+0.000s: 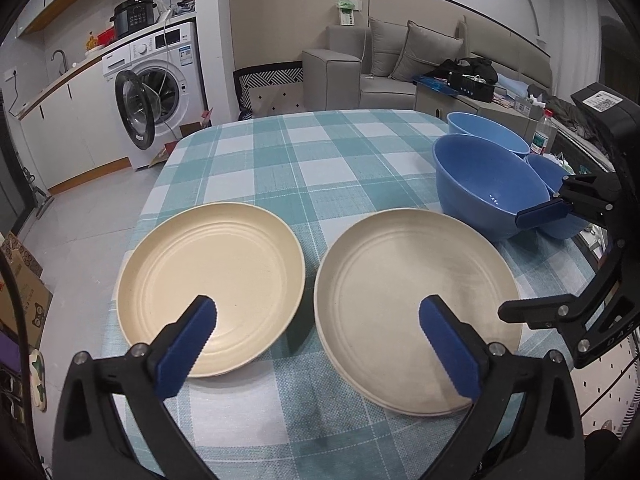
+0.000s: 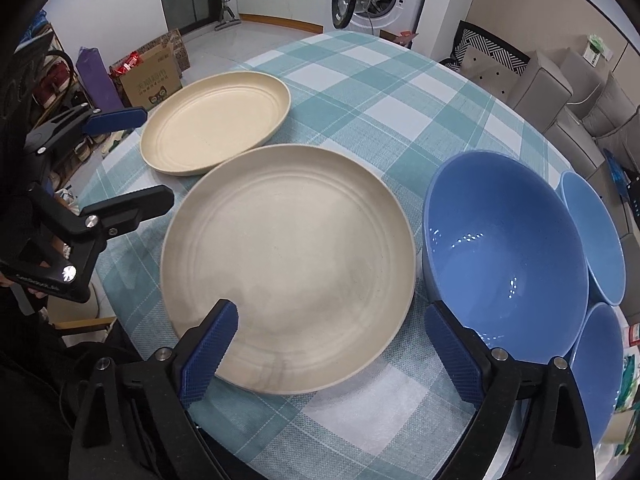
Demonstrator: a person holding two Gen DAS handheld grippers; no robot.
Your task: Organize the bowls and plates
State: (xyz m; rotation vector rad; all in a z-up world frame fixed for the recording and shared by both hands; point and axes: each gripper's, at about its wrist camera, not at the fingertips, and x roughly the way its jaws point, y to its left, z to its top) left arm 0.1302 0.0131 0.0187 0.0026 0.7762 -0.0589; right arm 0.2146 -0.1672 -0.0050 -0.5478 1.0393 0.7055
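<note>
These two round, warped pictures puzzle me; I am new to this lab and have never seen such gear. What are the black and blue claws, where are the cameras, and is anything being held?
The claws are two hand-held grippers; a person carries one in each hand. Each has a wide-angle camera looking along its fingers, so one picture comes from each.

The left gripper hangs over two cream plates: the left plate and the right plate, which seems to rest on another plate. The right gripper hangs above that right plate, beside the big blue bowl. Two smaller blue bowls sit behind it, all on a checked tablecloth.

Both grippers are open; nothing is held.
</note>
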